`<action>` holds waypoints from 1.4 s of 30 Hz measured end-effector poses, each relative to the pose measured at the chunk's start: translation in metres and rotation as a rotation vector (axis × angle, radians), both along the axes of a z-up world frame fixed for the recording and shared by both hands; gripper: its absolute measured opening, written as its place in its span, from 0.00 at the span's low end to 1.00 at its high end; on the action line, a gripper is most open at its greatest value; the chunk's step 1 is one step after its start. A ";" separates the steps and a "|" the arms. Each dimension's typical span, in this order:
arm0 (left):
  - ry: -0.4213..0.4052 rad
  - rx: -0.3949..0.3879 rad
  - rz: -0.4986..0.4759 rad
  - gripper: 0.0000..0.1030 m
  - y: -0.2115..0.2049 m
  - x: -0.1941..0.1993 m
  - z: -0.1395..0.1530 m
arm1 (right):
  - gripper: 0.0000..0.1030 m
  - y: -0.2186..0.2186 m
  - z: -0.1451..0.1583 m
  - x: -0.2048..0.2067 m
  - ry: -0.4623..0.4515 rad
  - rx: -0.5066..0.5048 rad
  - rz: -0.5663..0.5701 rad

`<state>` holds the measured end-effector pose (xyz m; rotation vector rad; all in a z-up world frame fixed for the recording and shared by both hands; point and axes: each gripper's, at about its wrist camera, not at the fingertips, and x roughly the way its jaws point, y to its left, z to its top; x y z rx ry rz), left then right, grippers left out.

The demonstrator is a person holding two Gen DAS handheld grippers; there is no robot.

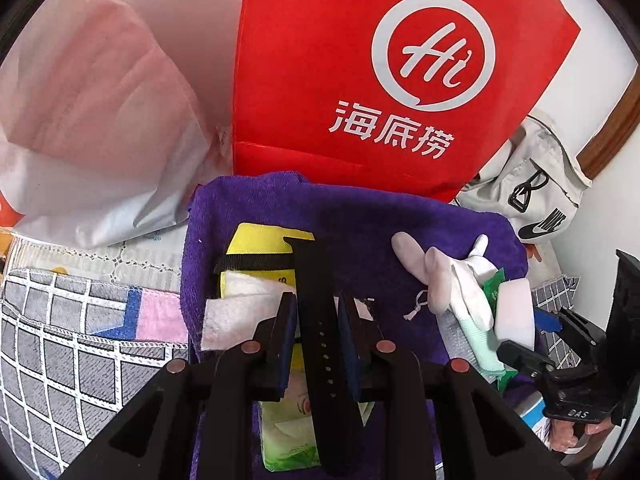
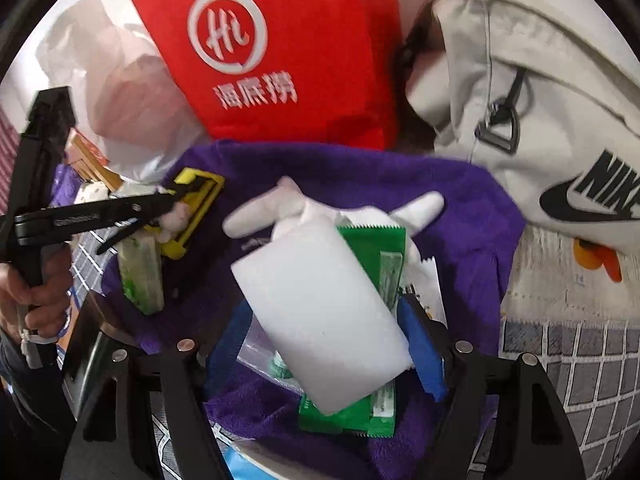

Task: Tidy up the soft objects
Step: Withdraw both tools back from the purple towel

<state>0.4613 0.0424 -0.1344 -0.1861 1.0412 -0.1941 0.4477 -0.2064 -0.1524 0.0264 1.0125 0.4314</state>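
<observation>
Soft objects lie heaped on one purple towel (image 1: 400,216), which sits against one red bag (image 1: 360,60) and beside one grey Nike bag (image 2: 540,120). Your right tongs (image 2: 320,320) straddle one white sponge block (image 2: 320,304) atop one green packet (image 2: 372,248), jaws wide. Your left tongs (image 1: 316,316) are clenched on one black strap (image 1: 316,320)

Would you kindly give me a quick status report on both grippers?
Left gripper shut on black strap. Right gripper around white foam block, grip unclear. Both over purple towel; glove and green packet crowd the block.
</observation>
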 end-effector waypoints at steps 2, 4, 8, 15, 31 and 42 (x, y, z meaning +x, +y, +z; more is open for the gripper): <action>0.004 0.004 0.002 0.21 0.000 -0.001 0.001 | 0.73 -0.001 -0.003 0.001 0.015 -0.008 -0.011; 0.006 -0.004 0.006 0.22 0.002 -0.003 0.002 | 0.77 -0.004 -0.003 0.002 0.026 0.007 -0.026; 0.006 -0.007 0.006 0.31 0.006 -0.007 0.007 | 0.81 -0.009 -0.001 0.004 0.053 0.056 -0.052; -0.019 -0.006 0.003 0.43 0.010 -0.024 0.027 | 0.85 -0.004 0.016 -0.011 0.022 0.013 -0.058; -0.144 0.061 -0.030 0.61 -0.004 -0.138 0.090 | 0.85 0.003 0.066 -0.107 -0.010 -0.031 -0.129; -0.207 0.030 -0.017 0.73 -0.022 -0.238 0.119 | 0.99 0.005 0.102 -0.210 -0.130 -0.046 -0.187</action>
